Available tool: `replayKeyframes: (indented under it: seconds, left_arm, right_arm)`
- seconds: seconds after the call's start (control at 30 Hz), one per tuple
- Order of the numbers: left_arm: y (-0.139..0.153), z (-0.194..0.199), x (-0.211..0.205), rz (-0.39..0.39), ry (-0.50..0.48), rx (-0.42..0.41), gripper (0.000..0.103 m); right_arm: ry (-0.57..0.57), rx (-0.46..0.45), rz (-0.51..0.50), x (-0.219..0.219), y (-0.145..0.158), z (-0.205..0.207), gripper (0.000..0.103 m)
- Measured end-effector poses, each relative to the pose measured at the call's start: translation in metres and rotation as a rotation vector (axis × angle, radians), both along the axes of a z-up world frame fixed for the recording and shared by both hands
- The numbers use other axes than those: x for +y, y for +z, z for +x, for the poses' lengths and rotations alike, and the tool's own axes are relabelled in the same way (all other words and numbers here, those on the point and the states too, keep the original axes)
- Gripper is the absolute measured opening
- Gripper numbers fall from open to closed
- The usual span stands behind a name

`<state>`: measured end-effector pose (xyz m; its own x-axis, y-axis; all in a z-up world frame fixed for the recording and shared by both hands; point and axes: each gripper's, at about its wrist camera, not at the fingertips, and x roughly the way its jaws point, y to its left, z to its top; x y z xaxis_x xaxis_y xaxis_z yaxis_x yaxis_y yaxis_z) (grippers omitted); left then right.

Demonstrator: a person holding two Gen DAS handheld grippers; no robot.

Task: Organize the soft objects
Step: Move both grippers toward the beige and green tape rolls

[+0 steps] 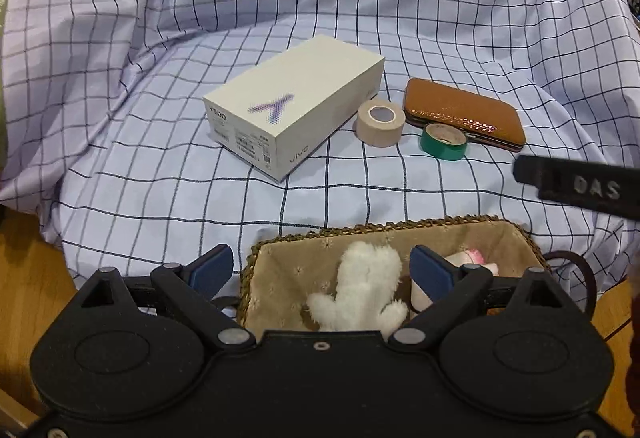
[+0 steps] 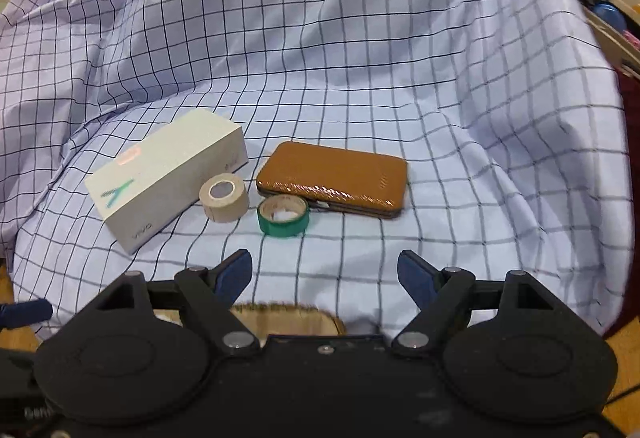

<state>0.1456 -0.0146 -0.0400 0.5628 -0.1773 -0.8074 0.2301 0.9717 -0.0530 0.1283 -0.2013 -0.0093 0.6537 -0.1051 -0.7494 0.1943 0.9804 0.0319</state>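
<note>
From your left wrist, your left gripper (image 1: pixel 322 266) stands spread and empty over the woven, cloth-lined basket (image 1: pixel 480 224) at 6 o'clock, where a fluffy white plush (image 1: pixel 360 278) lies beside a pink-and-white soft toy (image 1: pixel 472 258). From your right wrist, your right gripper (image 2: pixel 325 272) is spread, nothing between, above the checked cloth (image 2: pixel 360 78); a glossy brown wallet (image 2: pixel 332 174) lies at 12 o'clock, with a green tape ring (image 2: pixel 283 216) touching it.

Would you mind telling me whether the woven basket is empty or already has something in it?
Not empty. In the left wrist view the woven basket holds a white plush toy and a pale pink-marked item beside it, both on its fabric lining.
</note>
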Motion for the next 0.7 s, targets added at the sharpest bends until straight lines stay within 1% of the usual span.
replayKeyframes:
  seconds: [0.03, 0.1, 0.2, 0.33, 0.4, 0.53, 0.7]
  left_arm:
    - [-0.002, 0.003, 0.001, -0.007, 0.001, 0.009, 0.092]
    - [-0.005, 0.008, 0.003, -0.017, 0.004, 0.021, 0.092]
    - [-0.008, 0.014, 0.005, -0.016, 0.004, 0.033, 0.092]
    - [-0.012, 0.021, 0.006, -0.01, -0.003, 0.043, 0.092]
    - [-0.013, 0.025, 0.007, -0.021, -0.004, 0.056, 0.092]
    - [-0.016, 0.031, 0.01, -0.034, 0.001, 0.074, 0.092]
    - [-0.02, 0.036, 0.012, -0.033, 0.004, 0.088, 0.092]
  right_arm:
    - [0.008, 0.005, 0.002, 0.001, -0.002, 0.008, 0.073]
    - [0.019, 0.018, 0.002, 0.002, -0.007, 0.023, 0.072]
    - [0.038, 0.039, -0.004, 0.005, -0.016, 0.046, 0.068]
    - [0.082, 0.072, 0.008, 0.01, -0.029, 0.069, 0.068]
    - [0.092, 0.097, -0.001, 0.014, -0.036, 0.079, 0.068]
    - [0.088, 0.13, -0.015, 0.018, -0.049, 0.094, 0.069]
    - [0.069, 0.164, -0.004, 0.018, -0.063, 0.108, 0.069]
